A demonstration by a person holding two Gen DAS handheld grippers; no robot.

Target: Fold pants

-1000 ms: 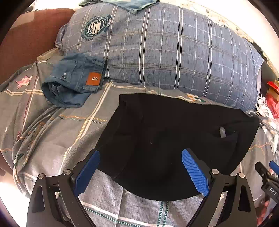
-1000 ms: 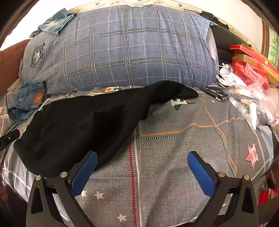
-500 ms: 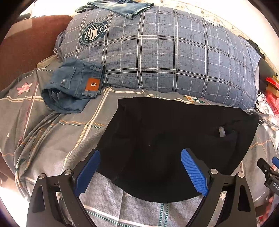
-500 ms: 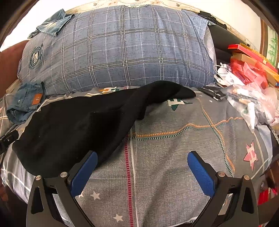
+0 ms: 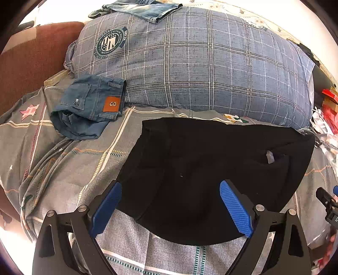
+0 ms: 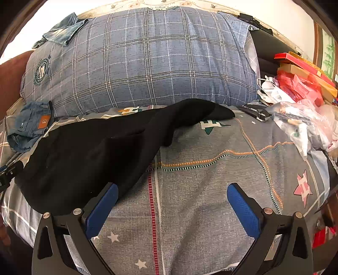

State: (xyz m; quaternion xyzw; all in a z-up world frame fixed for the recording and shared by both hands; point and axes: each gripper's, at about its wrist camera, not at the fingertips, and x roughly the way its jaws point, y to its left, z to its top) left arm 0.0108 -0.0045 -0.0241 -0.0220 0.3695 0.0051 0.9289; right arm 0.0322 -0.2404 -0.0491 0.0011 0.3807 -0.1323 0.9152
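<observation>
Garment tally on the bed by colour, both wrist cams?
Black pants: 1
Blue denim: 2, folded jeans beside the pillow, another denim piece on top of it
Total: 3

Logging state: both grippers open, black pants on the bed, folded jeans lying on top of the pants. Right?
Not quite. The jeans lie beside the pants, apart from them, on the bed against the pillow; the left wrist view shows it. Left gripper and right gripper are open.
</observation>
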